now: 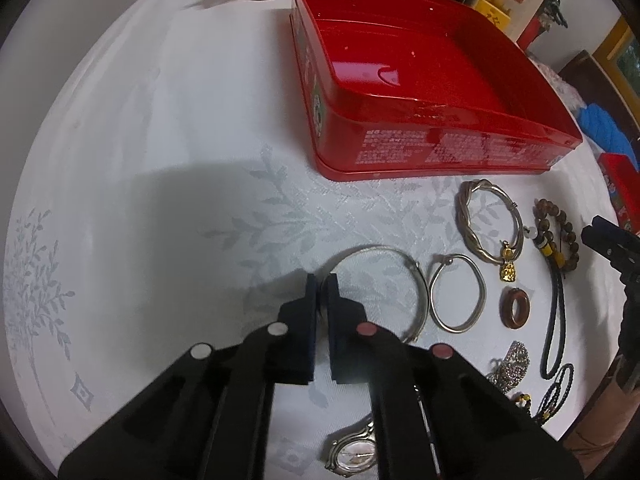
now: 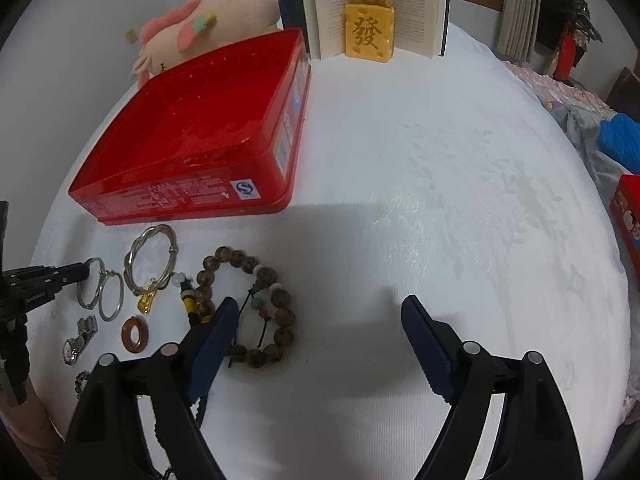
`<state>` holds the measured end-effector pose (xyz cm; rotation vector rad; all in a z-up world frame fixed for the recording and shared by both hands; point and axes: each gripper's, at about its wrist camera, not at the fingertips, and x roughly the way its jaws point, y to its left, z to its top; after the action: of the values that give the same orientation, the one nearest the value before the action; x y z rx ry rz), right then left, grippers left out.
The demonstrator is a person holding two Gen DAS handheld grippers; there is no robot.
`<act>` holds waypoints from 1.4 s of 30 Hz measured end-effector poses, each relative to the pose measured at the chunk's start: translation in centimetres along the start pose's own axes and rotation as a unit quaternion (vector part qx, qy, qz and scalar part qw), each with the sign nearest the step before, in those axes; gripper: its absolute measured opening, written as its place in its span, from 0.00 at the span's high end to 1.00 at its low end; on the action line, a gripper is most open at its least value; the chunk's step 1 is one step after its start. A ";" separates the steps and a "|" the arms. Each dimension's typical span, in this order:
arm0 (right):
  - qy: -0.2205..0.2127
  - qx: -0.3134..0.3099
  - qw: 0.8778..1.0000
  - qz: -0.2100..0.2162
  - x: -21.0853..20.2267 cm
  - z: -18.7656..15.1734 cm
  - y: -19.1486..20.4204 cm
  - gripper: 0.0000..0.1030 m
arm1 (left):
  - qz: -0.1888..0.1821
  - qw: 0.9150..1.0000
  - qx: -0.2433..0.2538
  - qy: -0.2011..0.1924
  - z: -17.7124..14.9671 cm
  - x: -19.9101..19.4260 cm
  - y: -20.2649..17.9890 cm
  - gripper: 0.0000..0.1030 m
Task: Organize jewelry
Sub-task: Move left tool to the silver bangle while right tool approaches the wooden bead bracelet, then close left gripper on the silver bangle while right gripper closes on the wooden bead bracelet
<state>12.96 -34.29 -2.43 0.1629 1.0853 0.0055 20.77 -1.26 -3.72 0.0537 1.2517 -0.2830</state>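
Note:
On the white cloth, my left gripper (image 1: 322, 282) is shut on the left rim of a thin silver bangle (image 1: 374, 247). In the right wrist view the left gripper (image 2: 82, 270) is seen pinching that bangle (image 2: 94, 276). Right of the bangle lie a smaller silver ring (image 1: 456, 330), a twisted bangle with a gold charm (image 1: 466, 220), a brown wooden ring (image 1: 505, 308) and a black cord (image 1: 554, 320). My right gripper (image 2: 320, 302) stands open. Its left finger is beside a brown bead bracelet (image 2: 280, 300). Beyond the jewelry sits an open red tin (image 1: 440, 152), with nothing in it.
A silver watch (image 1: 352, 452) lies under my left gripper. At the back stand a pink plush toy (image 2: 216, 12), an open book (image 2: 420, 8) and a gold figurine (image 2: 370, 32). A small red box (image 2: 626, 212) and blue fabric (image 2: 620, 140) sit at the right.

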 end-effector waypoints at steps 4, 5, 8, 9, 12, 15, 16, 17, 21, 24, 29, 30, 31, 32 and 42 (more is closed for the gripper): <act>0.000 -0.005 1.000 -0.002 0.2 0.4 -0.3 0.35 | -0.004 1.000 -0.011 -0.014 -0.8 0.4 0.4 0.99; 0.001 -0.007 1.000 -0.004 0.3 0.5 -0.3 0.38 | -0.003 1.000 -0.012 -0.018 -1.3 0.2 0.7 0.99; 0.008 -0.024 1.000 -0.004 0.8 0.6 0.0 0.44 | -0.007 0.999 -0.018 -0.026 -1.6 -0.6 1.6 0.99; 0.009 -0.029 1.000 -0.003 0.8 0.6 0.2 0.45 | -0.008 0.999 -0.018 -0.028 -1.7 -1.0 1.8 0.99; 0.015 -0.041 0.999 0.003 1.4 0.8 0.9 0.46 | -0.008 0.999 -0.016 -0.030 -1.7 -1.5 2.2 0.99; 0.024 -0.053 0.998 -0.006 2.2 1.1 1.6 0.46 | -0.010 0.999 -0.012 -0.029 -2.1 -1.1 1.2 0.99; 0.025 -0.057 0.998 -0.009 2.5 1.2 1.8 0.46 | -0.010 1.000 -0.011 -0.027 -2.0 -1.1 1.3 0.99; 0.026 -0.061 0.998 -0.012 2.6 1.3 2.0 0.47 | -0.010 1.000 -0.010 -0.026 -2.1 -1.1 1.2 0.99; 0.025 -0.079 0.997 -0.008 2.8 1.1 2.8 0.57 | -0.005 1.000 -0.009 -0.025 -1.8 -0.7 0.7 0.99; 0.028 -0.089 0.996 0.006 2.7 1.0 3.2 0.59 | -0.004 1.000 -0.008 -0.023 -1.4 -0.4 0.1 0.99; 0.031 -0.103 0.994 0.008 3.0 0.7 3.8 0.89 | -0.003 1.000 -0.009 -0.020 -1.1 0.0 -0.1 0.99; 0.028 -0.108 0.994 0.005 3.0 0.6 3.9 0.89 | -0.002 1.000 -0.009 -0.020 -1.1 0.0 -0.1 0.99; 0.025 -0.110 0.994 0.003 2.9 0.5 4.0 0.89 | -0.001 1.000 -0.010 -0.021 -1.1 0.0 -0.2 0.99; 0.024 -0.110 0.994 0.003 2.9 0.5 4.0 0.89 | 0.000 1.000 -0.010 -0.021 -1.1 0.0 -0.2 0.99; -0.026 -0.086 0.996 0.012 -1.3 0.5 2.7 0.89 | -0.002 0.999 -0.007 -0.036 -1.7 -1.1 -0.7 0.98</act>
<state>12.97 -31.84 -0.67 0.0215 1.0262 0.1155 18.73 -1.36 -3.12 0.0296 1.1816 -0.2777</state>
